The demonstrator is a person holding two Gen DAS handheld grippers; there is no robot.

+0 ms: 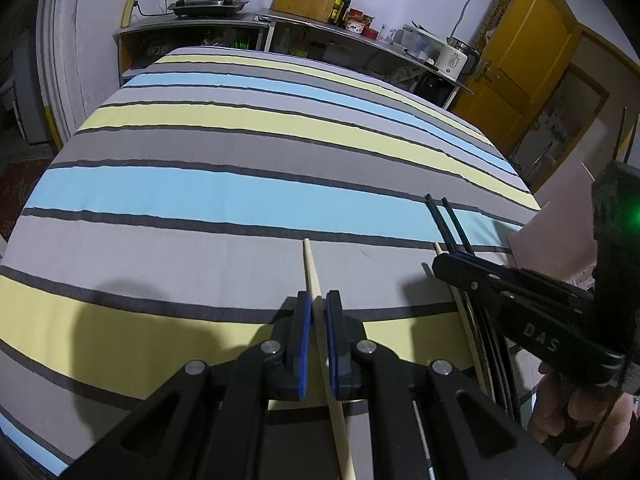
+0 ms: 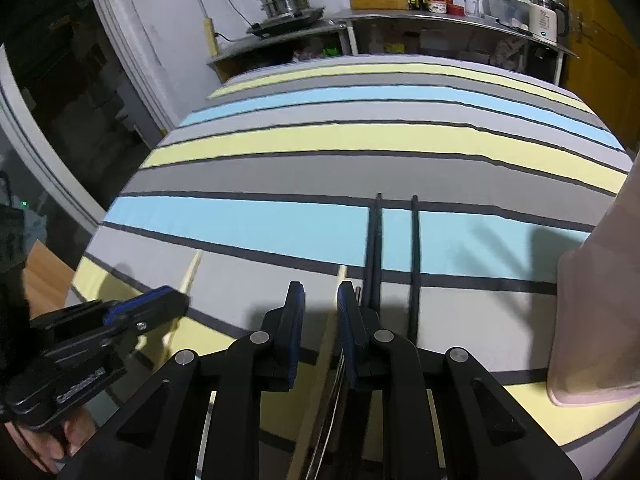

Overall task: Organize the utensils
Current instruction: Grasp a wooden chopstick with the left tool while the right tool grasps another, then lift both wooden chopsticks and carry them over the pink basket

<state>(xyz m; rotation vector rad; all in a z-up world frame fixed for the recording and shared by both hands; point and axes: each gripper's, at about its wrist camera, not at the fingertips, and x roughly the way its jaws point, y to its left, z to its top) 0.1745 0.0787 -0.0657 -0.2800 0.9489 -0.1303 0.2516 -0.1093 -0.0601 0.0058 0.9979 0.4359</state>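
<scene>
The left gripper [image 1: 319,312] has its jaws narrowed around a pale chopstick [image 1: 310,268] lying on the striped worktop [image 1: 200,200], apparently mid-pick, while the right gripper [image 2: 320,308], jaws apart, straddles another chopstick [image 2: 341,272] beside the black pair [image 2: 414,240], so gathering them together seems next.

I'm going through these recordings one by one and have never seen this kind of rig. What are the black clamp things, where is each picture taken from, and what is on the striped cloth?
No robot here: a person holds a two-finger gripper in each hand, each with a fisheye camera looking along its fingers.

In the left wrist view, the left gripper is closed on a pale wooden chopstick. The right gripper shows at the side.

In the right wrist view, the right gripper stands slightly open over another pale chopstick. Black chopsticks lie beside it on the striped tablecloth. A pink container stands at the right.
</scene>
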